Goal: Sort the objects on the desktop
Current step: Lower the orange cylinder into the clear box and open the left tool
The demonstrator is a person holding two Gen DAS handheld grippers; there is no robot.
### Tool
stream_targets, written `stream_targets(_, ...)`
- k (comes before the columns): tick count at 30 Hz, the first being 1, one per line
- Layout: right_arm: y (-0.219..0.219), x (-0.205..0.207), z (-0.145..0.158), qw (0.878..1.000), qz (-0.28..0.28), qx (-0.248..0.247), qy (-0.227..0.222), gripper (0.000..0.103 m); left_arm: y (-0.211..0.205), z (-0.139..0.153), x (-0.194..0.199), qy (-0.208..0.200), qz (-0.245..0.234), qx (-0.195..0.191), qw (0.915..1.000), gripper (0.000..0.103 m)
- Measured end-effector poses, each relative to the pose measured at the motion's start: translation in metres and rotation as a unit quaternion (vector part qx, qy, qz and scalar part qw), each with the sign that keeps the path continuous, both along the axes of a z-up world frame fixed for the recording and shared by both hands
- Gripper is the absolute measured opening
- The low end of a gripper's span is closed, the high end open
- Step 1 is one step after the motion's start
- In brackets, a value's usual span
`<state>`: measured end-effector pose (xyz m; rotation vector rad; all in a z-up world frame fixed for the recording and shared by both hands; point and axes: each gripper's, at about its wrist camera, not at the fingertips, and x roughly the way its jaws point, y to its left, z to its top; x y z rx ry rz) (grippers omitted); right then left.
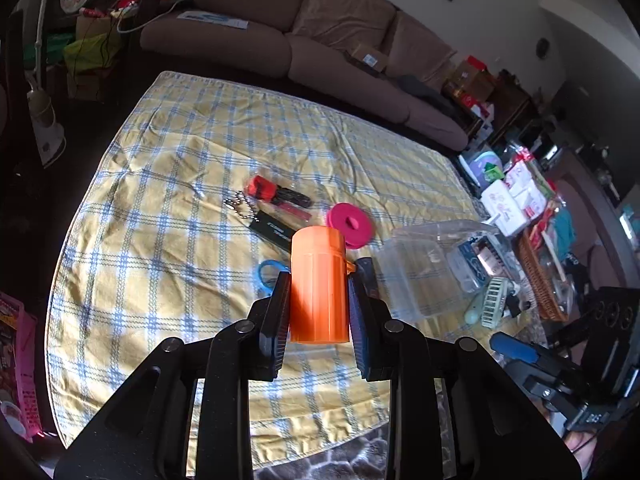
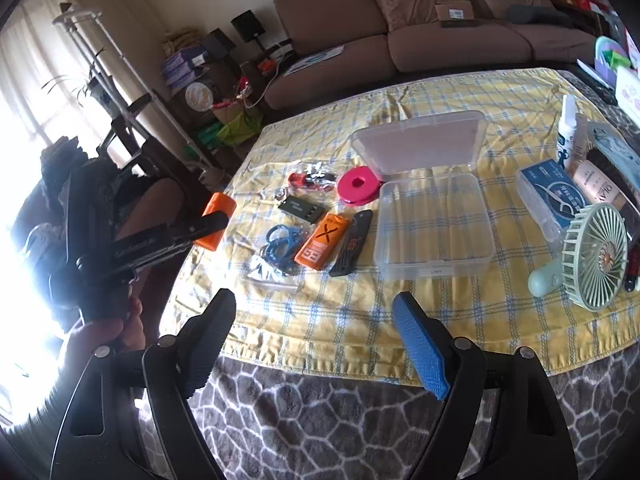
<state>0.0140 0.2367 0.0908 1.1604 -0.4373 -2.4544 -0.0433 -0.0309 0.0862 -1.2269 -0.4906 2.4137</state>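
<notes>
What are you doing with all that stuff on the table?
A person is sorting small things on a checked cloth. The left gripper is shut on an orange container, lifted off the cloth. The right gripper is open and holds nothing. A clear plastic box sits open nearby, with nothing in it.

The container is bright orange; the tablecloth shows yellow with blue-and-white checks; the round lid is hot pink; the fan is pale green; the sofa is brown; the storage box is clear
</notes>
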Motion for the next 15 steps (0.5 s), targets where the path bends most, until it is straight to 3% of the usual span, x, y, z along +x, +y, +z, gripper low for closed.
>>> stream_targets(4, 0.032, 0.005, 0.013, 0.999, -0.038, 0.02, 0.008, 0.077, 0.041, 0.014, 0.009, 0.004, -0.02, 0.028, 0.9994, 0.025)
stream_targets(7, 0.053, 0.007, 0.019, 0.998, -0.05, 0.036, 0.012, 0.077, 0.08, 0.01, 0.006, -0.001, -0.042, 0.025, 0.9988, 0.025)
stream_targets(10, 0.068, 0.006, 0.019, 0.997, -0.051, 0.051, 0.014, 0.077, 0.111, 0.004, -0.005, -0.006, -0.061, 0.013, 0.998, 0.025)
stream_targets(15, 0.083, -0.003, 0.016, 0.997, -0.038, 0.063, 0.009, 0.077, 0.154, -0.012, -0.017, 0.0, -0.112, -0.041, 0.9929, 0.025)
